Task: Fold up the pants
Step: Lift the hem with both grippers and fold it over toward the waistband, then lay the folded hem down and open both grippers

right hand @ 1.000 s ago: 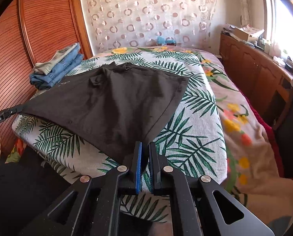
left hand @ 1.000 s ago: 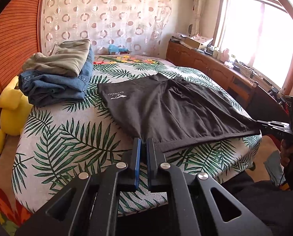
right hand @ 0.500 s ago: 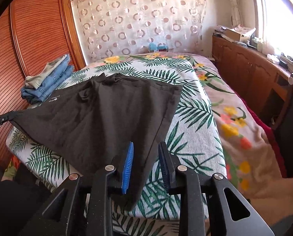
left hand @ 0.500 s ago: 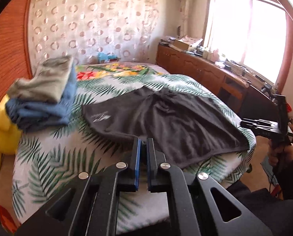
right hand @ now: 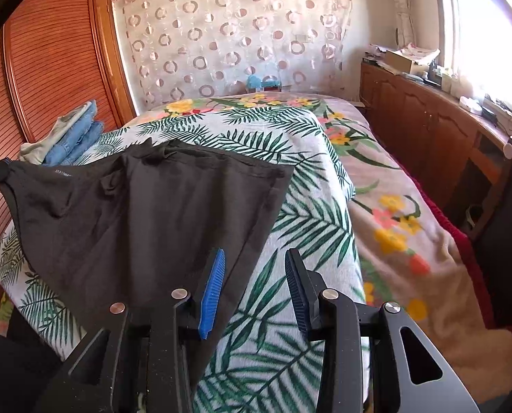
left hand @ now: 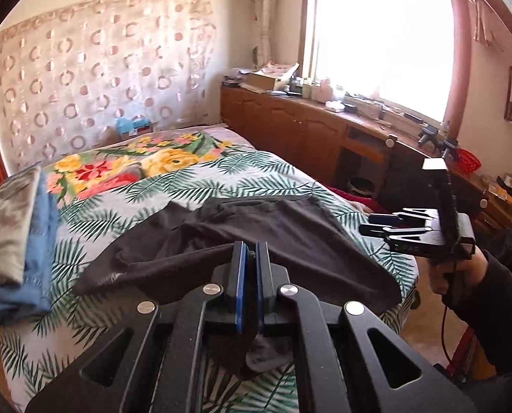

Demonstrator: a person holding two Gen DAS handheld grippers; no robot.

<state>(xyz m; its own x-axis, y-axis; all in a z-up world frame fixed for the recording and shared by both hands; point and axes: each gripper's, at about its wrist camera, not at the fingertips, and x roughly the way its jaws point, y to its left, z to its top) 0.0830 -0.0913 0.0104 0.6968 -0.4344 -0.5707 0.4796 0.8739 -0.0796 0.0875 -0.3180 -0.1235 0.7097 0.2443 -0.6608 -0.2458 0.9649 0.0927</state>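
My left gripper (left hand: 251, 265) fingers are clenched on a corner of the black pants (right hand: 135, 206), lifting it; right gripper (right hand: 254, 289) fingers spread, off the cloth. Pants lie mostly flat on the bed (right hand: 307, 227), fold barely begun imo. Folded stack (right hand: 70, 134) sits farther back.

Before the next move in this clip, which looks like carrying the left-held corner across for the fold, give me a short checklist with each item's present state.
1. Left gripper shut on the black pants: ok, cloth is pinched between its pads.
2. Right gripper free of cloth: ok, jaws open, nothing between them.
3. Pants supported on the bed: ok, though the near edge droops over the side.
4. Fabric flat: not ok, it is bunched and wrinkled toward the left-held corner.
5. Stack of folded clothes apart from the pants: ok.
6. Which part of the pants is pinched: cannot tell.
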